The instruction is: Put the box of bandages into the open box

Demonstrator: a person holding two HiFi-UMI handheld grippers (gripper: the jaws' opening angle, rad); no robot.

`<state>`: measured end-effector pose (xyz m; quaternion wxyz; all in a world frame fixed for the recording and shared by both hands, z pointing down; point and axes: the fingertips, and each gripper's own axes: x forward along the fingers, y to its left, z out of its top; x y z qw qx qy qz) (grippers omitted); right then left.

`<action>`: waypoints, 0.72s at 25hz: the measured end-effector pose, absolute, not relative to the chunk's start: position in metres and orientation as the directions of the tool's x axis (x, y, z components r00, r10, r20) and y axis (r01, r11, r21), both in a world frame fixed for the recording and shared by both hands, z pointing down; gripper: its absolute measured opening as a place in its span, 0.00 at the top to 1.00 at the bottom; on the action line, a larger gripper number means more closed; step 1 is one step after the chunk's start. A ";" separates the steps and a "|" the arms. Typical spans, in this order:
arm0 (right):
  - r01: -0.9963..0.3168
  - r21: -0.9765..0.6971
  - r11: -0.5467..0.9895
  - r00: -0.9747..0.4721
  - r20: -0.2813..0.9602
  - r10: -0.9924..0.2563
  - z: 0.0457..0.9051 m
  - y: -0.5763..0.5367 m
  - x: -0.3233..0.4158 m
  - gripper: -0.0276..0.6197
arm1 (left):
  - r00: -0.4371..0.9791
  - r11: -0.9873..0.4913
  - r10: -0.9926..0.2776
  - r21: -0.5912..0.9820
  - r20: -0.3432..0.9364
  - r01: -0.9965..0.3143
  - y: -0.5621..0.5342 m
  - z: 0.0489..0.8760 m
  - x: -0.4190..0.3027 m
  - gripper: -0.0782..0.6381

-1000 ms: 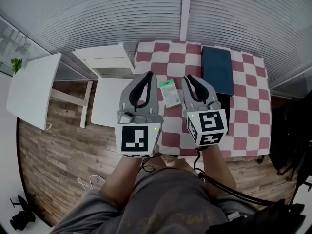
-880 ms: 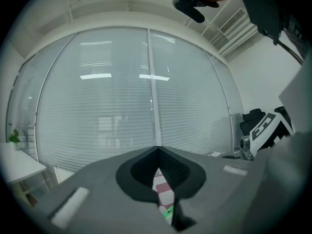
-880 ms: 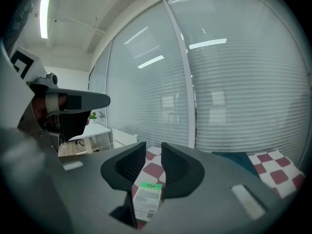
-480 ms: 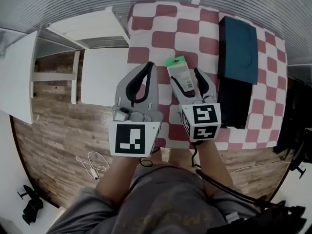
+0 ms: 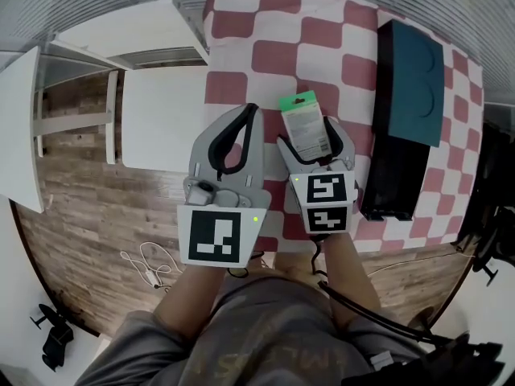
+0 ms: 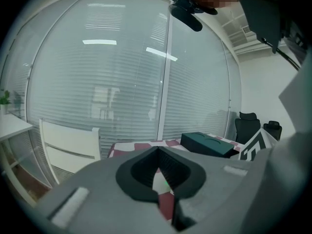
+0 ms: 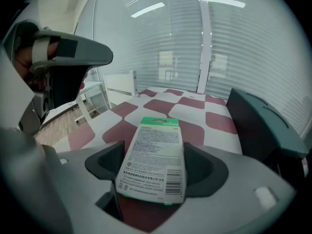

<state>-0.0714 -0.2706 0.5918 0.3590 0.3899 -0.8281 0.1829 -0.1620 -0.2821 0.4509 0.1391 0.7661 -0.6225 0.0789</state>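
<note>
Bandage box (image 5: 306, 125) gripped in right claw (image 5: 310, 139), open box (image 5: 396, 175) beside.

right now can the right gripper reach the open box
Probably yes: the open box sits just right of the right gripper, which holds the box of bandages, with nothing visible between them.

The checkered tabletop (image 5: 322, 34) is lying bare along the side of the dark teal box (image 5: 414, 79) that faces the tongs, leaving an open lane up to it. The teal box's tall black side is rising above the cloth there, blocking any flat slide across. The right tongs (image 5: 312, 135), closed around the box of bandages (image 5: 306, 125), are hanging near that side but apart from it. The left tongs (image 5: 248, 112) are crowding in just beyond, away from the teal box. Farther off, a white chair (image 5: 165, 115) is standing past the tabletop's edge.
</note>
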 end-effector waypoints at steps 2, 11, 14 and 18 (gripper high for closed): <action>-0.781 -0.030 0.624 -0.435 0.744 -0.508 0.592 -0.271 -0.071 0.34 | 0.218 -0.192 -0.932 0.115 0.290 -0.975 -0.284 0.449 -0.163 0.89; -0.809 -0.024 0.587 -0.474 0.616 -0.629 0.532 -0.307 -0.072 0.35 | 0.254 -0.246 -0.947 0.067 0.198 -0.967 -0.303 0.409 -0.159 0.89; -0.812 -0.022 0.583 -0.487 0.576 -0.657 0.487 -0.302 -0.071 0.35 | 0.257 -0.253 -0.951 0.046 0.170 -0.966 -0.297 0.381 -0.154 0.89; -0.824 0.019 0.566 -0.493 0.469 -0.733 0.412 -0.312 -0.065 0.35 | 0.263 -0.264 -0.960 -0.003 0.094 -0.965 -0.299 0.336 -0.148 0.89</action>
